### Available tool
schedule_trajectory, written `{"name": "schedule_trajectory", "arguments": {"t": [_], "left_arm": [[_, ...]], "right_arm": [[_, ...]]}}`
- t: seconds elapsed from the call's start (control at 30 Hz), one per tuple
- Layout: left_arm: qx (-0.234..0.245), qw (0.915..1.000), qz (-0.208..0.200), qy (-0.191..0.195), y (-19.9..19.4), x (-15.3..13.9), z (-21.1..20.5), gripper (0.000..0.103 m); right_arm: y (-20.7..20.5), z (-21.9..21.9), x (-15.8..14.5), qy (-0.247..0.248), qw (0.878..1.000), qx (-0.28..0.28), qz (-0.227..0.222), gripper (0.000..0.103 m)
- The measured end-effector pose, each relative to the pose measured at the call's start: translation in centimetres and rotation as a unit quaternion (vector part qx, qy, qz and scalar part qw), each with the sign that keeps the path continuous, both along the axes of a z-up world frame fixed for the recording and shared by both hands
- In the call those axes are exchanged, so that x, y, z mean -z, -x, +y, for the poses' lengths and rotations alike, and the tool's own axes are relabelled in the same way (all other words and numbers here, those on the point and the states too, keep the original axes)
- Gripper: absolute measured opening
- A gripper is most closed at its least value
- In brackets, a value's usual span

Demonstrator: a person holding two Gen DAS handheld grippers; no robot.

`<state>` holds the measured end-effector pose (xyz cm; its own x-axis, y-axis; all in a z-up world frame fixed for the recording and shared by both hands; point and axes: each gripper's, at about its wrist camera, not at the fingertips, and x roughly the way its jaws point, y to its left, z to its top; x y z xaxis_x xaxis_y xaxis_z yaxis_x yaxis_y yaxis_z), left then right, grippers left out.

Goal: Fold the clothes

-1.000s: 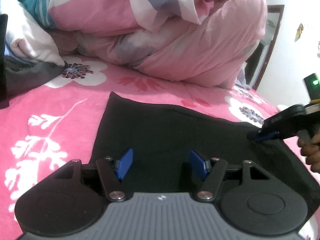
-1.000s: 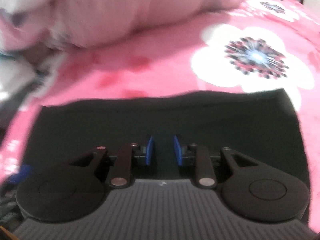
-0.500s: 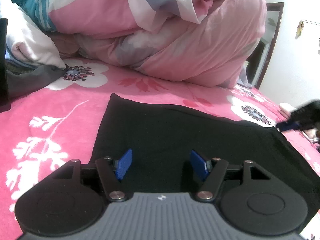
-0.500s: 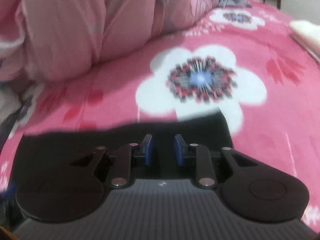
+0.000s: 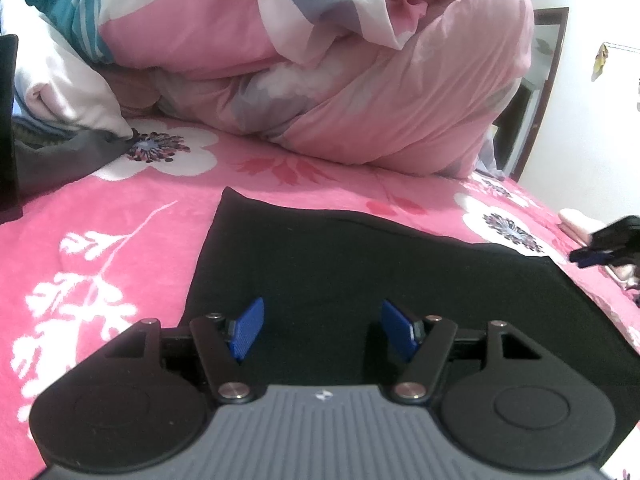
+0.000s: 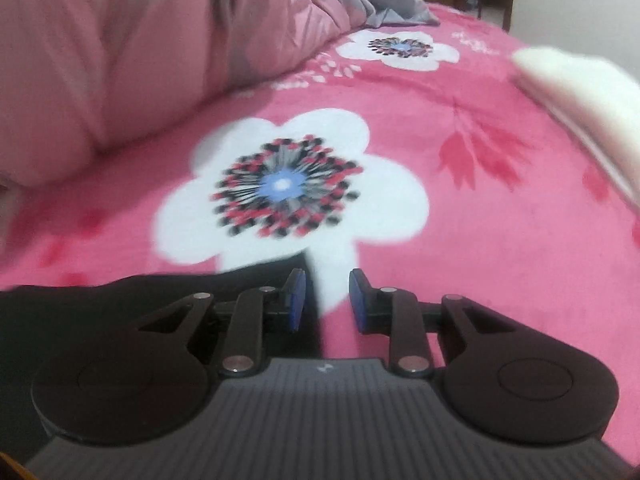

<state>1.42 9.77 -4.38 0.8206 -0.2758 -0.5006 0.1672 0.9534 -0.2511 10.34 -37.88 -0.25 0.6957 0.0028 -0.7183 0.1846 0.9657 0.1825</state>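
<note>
Pink floral bed (image 5: 120, 240) carried black garment (image 5: 360, 272). Left tool (image 5: 320, 330) gaped wide, empty; right tool (image 6: 326, 300) part-open, empty, at garment's corner. Recommended: pinch corner w/ both layers, lift evenly.

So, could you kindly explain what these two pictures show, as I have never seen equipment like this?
There is no robot here: a person holds a two-fingered tool in each hand, and each tool carries a camera looking forward along its jaws. The left tool's view shows the left gripper with jaws wide apart above a black garment spread flat on a pink flowered blanket, a pink duvet heaped behind. At its right edge you glimpse the other tool. The right tool's view shows the right gripper, jaws narrow but gapped, at the garment's corner. Neither holds anything.
</note>
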Motion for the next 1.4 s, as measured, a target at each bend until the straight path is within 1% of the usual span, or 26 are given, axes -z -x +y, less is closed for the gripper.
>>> {"name": "schedule_trajectory", "arguments": {"t": [0.1, 0.2, 0.3, 0.33, 0.37, 0.4, 0.47, 0.57, 0.63, 0.7, 0.73, 0.77, 0.8, 0.83, 0.87, 0.9, 0.97, 1.0, 1.07, 1.1, 1.17, 1.27, 1.4], "left_arm": [[0.001, 1.0000, -0.001, -0.002, 0.0, 0.0, -0.1, 0.069], [0.001, 1.0000, 0.000, -0.002, 0.1, 0.0, 0.0, 0.069], [0.001, 1.0000, -0.001, -0.001, 0.1, 0.0, 0.0, 0.069], [0.002, 1.0000, -0.001, 0.000, 0.1, 0.0, 0.0, 0.069], [0.002, 1.0000, -0.001, 0.000, 0.1, 0.0, 0.0, 0.069], [0.002, 1.0000, -0.002, 0.001, 0.1, 0.0, 0.0, 0.069], [0.003, 1.0000, -0.003, 0.002, 0.1, 0.0, 0.0, 0.070], [0.005, 1.0000, -0.005, 0.006, 0.2, 0.0, 0.0, 0.072], [0.006, 0.9999, -0.006, 0.014, 0.2, 0.1, 0.2, 0.072], [0.006, 0.9997, -0.006, 0.023, 0.3, 0.1, 0.4, 0.072], [0.006, 0.9996, -0.006, 0.028, 0.3, 0.2, 0.6, 0.072], [0.006, 0.9995, -0.006, 0.032, 0.3, 0.2, 0.7, 0.072], [0.004, 0.9994, -0.006, 0.034, 0.3, 0.2, 0.7, 0.072], [0.002, 0.9994, -0.005, 0.035, 0.3, 0.1, 0.8, 0.072], [-0.001, 0.9995, -0.004, 0.030, 0.4, 0.0, 0.6, 0.072], [-0.005, 0.9998, -0.004, 0.021, 0.5, -0.3, 0.5, 0.072], [-0.015, 0.9999, -0.007, -0.002, 1.0, -0.9, 0.1, 0.074], [-0.019, 0.9997, -0.008, -0.014, 1.3, -1.2, 0.0, 0.074], [-0.030, 0.9989, -0.017, -0.032, 2.2, -2.2, -0.2, 0.076], [-0.035, 0.9983, -0.025, -0.038, 2.9, -2.8, -0.1, 0.078], [-0.037, 0.9977, -0.031, -0.047, 4.3, -3.8, -0.2, 0.080], [-0.033, 0.9975, -0.026, -0.058, 6.2, -4.5, -0.8, 0.080], [-0.028, 0.9965, -0.006, -0.078, 8.3, -3.6, -2.1, 0.081]], "right_arm": [[2.7, 0.1, 0.0, -0.056, 0.998, -0.031, 0.006, 0.023], [3.0, -0.8, 1.9, -0.087, 0.995, -0.026, 0.040, 0.023], [3.9, -3.8, 1.8, -0.062, 0.996, 0.052, 0.025, 0.022], [4.1, -4.8, 1.7, -0.054, 0.995, 0.078, 0.020, 0.025], [4.6, -5.5, 1.6, -0.050, 0.994, 0.097, 0.014, 0.025], [5.9, -5.5, 1.0, -0.060, 0.994, 0.095, 0.001, 0.025], [8.4, -4.6, -0.2, -0.079, 0.994, 0.077, -0.020, 0.025], [11.4, -1.2, -1.1, -0.079, 0.995, 0.004, -0.055, 0.025], [13.3, 1.1, -1.4, -0.073, 0.993, -0.047, -0.077, 0.025], [14.8, 2.9, -0.4, -0.049, 0.992, -0.086, -0.079, 0.025], [15.5, 3.2, 0.3, -0.044, 0.992, -0.095, -0.068, 0.025], [16.3, 3.1, 1.2, -0.047, 0.993, -0.093, -0.051, 0.025], [17.3, 2.4, 2.3, -0.059, 0.995, -0.079, -0.035, 0.024], [18.5, 1.2, 3.2, -0.084, 0.994, -0.059, -0.034, 0.024], [19.8, -0.1, 3.5, -0.115, 0.992, -0.038, -0.046, 0.024], [21.2, -1.2, 3.5, -0.136, 0.990, -0.010, -0.047, 0.024], [23.4, -2.5, 2.9, -0.144, 0.988, 0.029, -0.054, 0.024], [24.3, -2.4, 2.4, -0.122, 0.990, 0.037, -0.058, 0.025], [25.2, -1.5, 1.2, -0.084, 0.993, 0.036, -0.073, 0.026], [25.6, -1.0, 0.7, -0.072, 0.993, 0.031, -0.084, 0.026], [25.7, 0.0, 0.1, -0.071, 0.991, 0.006, -0.113, 0.026], [24.3, 3.0, -0.2, -0.066, 0.986, -0.047, -0.145, 0.028], [21.3, 7.3, 1.0, -0.031, 0.985, -0.087, -0.144, 0.028]]}}
